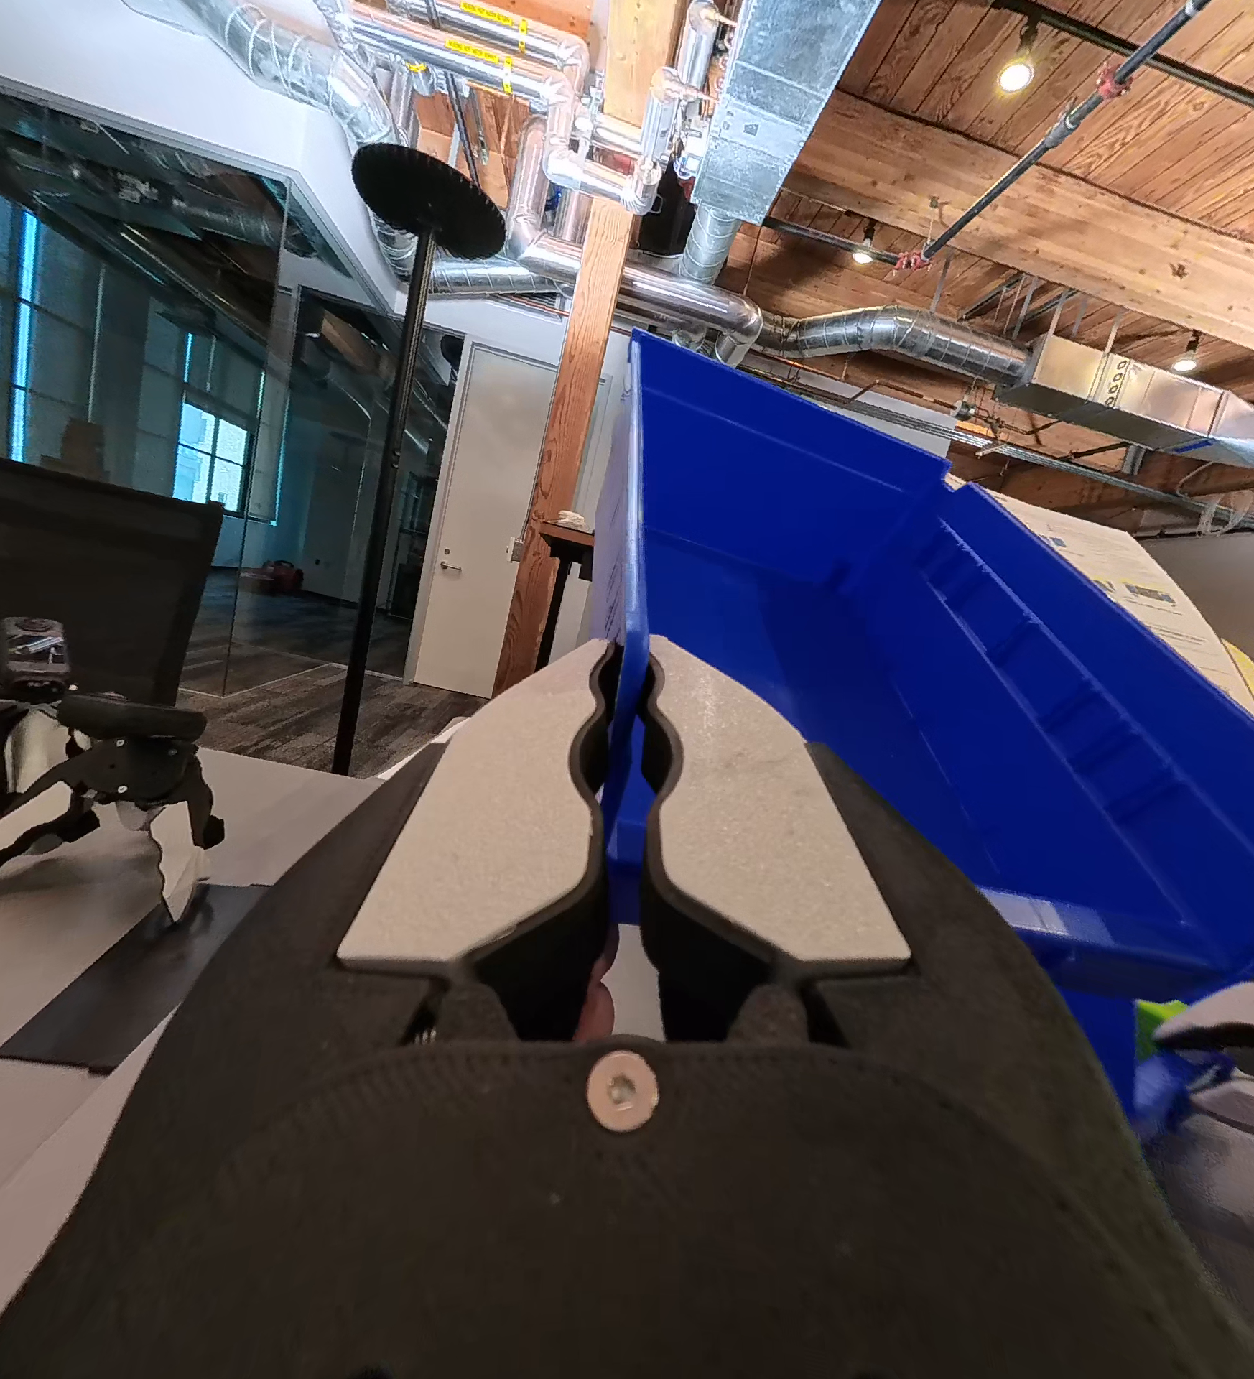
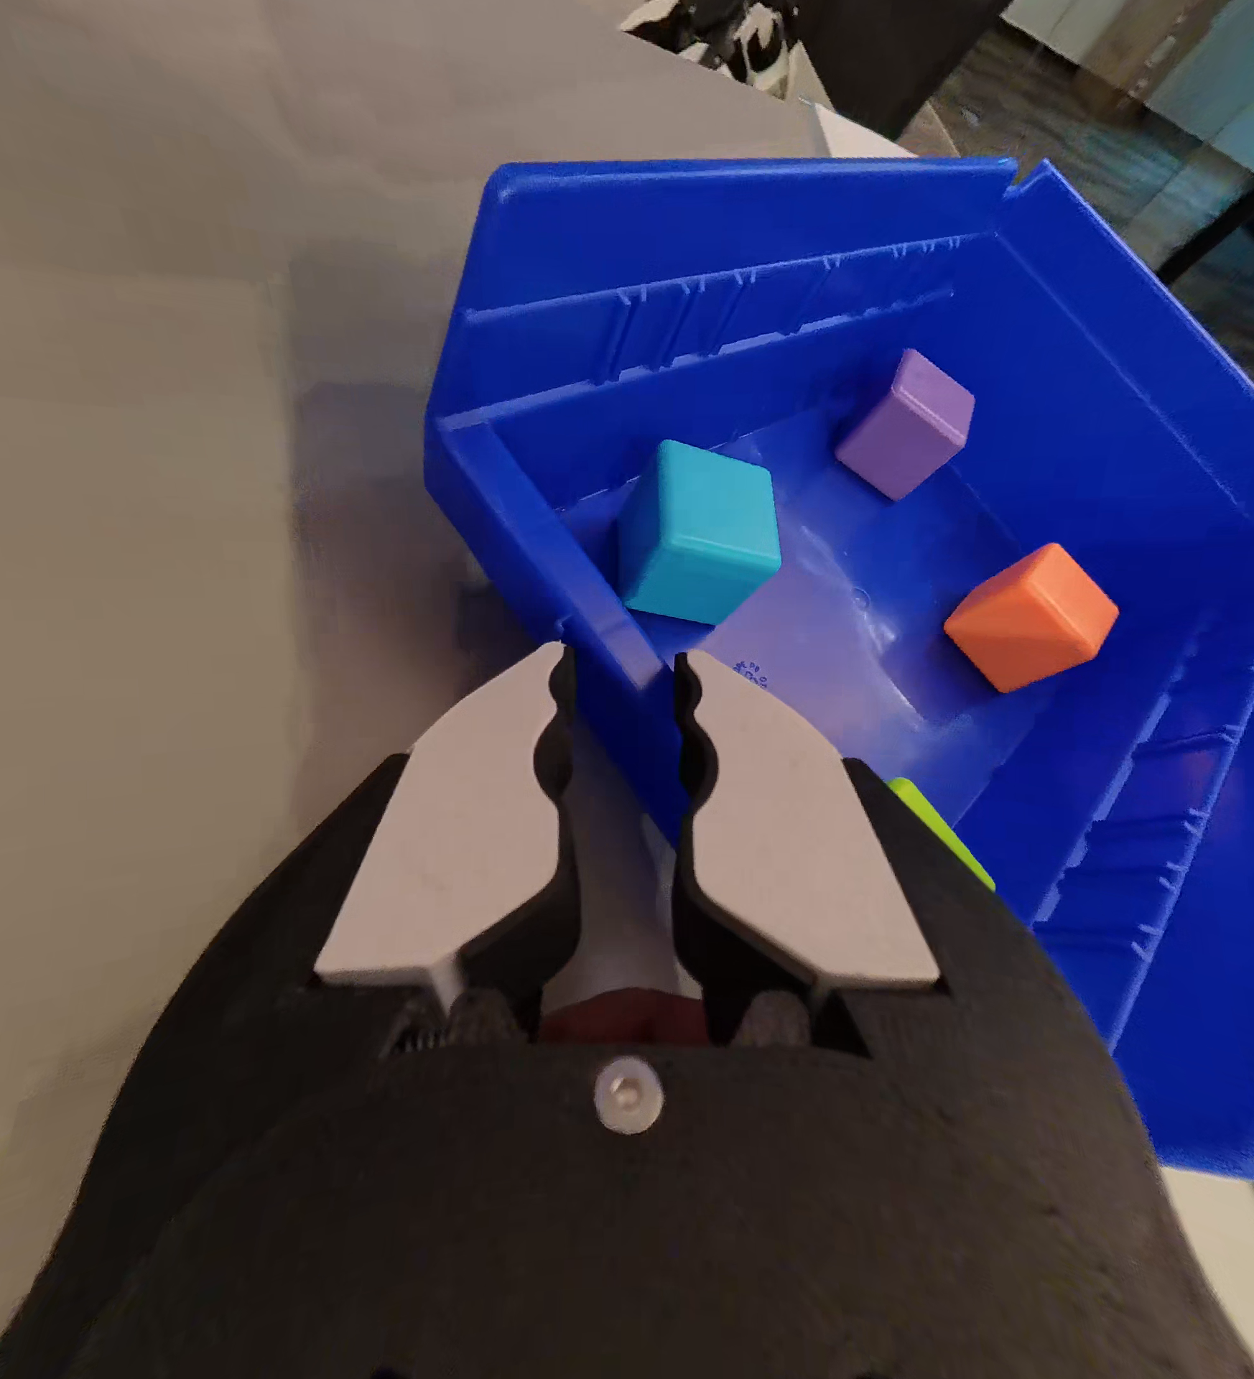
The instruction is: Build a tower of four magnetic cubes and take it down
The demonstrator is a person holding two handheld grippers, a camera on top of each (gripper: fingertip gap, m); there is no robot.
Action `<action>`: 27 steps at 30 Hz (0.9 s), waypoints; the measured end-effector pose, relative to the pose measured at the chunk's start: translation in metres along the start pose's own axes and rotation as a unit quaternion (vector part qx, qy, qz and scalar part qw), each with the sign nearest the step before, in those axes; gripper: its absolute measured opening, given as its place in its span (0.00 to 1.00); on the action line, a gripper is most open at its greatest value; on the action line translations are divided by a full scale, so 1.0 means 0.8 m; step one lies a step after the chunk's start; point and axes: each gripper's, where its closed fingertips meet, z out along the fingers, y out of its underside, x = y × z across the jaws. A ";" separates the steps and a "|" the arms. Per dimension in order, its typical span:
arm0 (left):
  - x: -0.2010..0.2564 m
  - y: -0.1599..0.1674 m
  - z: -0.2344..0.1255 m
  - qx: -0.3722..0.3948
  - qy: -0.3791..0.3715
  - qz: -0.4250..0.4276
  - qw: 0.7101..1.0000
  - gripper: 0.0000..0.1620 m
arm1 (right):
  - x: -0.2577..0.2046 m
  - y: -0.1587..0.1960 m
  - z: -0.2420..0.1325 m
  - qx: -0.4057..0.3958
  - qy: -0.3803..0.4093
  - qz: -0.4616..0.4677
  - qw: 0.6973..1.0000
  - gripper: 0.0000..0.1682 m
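Observation:
A blue plastic bin [image 1: 870,671] is held tilted above the table. My left gripper [image 1: 628,657] is shut on the thin edge of one of its walls. My right gripper [image 2: 620,664] straddles the bin's [image 2: 684,239] low front wall and is closed on it; it also shows in the left wrist view [image 1: 1236,1045]. Inside the bin lie a cyan cube [image 2: 699,533], a purple cube [image 2: 904,425] and an orange cube [image 2: 1031,619], all apart. A green cube [image 2: 937,836] is partly hidden behind my right finger.
A spare gripper [image 1: 87,783] lies on the grey table [image 2: 124,448] at the left, beside a black mat [image 1: 139,962]. A black lamp pole [image 1: 393,485] and a dark chair back [image 1: 49,567] stand beyond the table's edge. The left gripper's tips are roughly 35 centimeters from the right gripper's.

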 end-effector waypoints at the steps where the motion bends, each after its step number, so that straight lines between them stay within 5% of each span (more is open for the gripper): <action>1: -0.001 0.000 -0.001 0.001 -0.001 0.000 1.000 0.02 | 0.005 -0.002 0.007 -0.002 0.007 0.004 1.000 0.15; 27: -0.023 0.010 -0.007 0.001 -0.011 -0.014 1.000 0.02 | 0.125 -0.050 0.158 -0.041 0.154 0.109 0.981 0.14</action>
